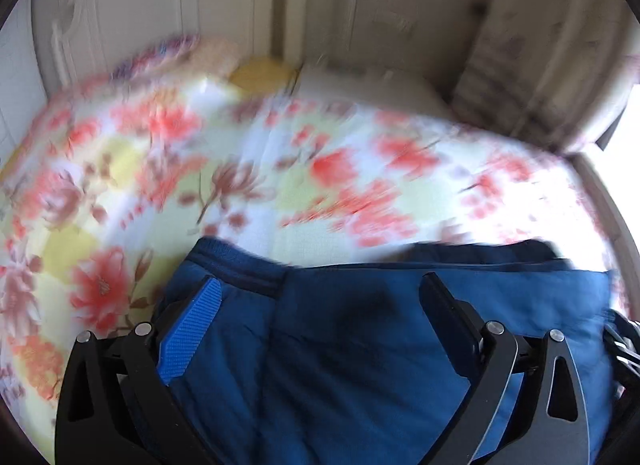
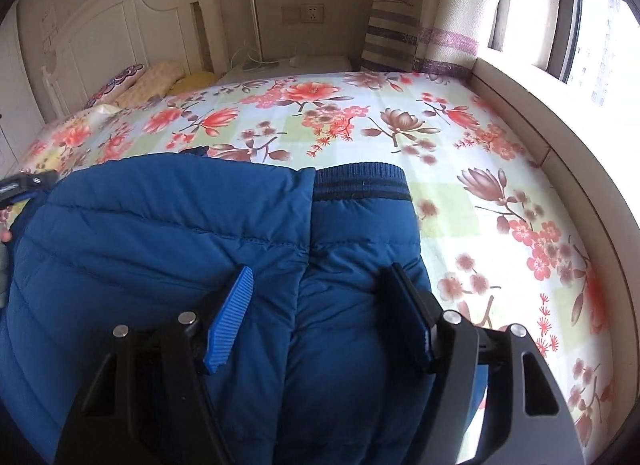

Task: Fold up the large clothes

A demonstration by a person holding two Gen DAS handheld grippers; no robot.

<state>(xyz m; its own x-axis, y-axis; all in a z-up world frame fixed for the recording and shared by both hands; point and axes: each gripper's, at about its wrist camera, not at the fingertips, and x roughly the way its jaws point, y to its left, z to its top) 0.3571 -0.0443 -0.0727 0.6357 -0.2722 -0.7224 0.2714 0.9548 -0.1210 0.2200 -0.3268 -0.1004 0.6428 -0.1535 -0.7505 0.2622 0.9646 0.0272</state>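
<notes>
One blue quilted jacket point(image 2: 168, 249) on floral bedsheet point(image 2: 460, 137), folded lengthwise; long axis runs from cameras toward headboard point(image 2: 120, 25), ribbed striped hem point(image 2: 360, 183) at far end. Right gripper point(image 2: 320, 285) jaws spread, straddling padded fold, pads not pressing. Left gripper point(image 1: 320, 293) jaws wide apart above fabric, nothing clamped; left wrist view motion-blurred.
</notes>
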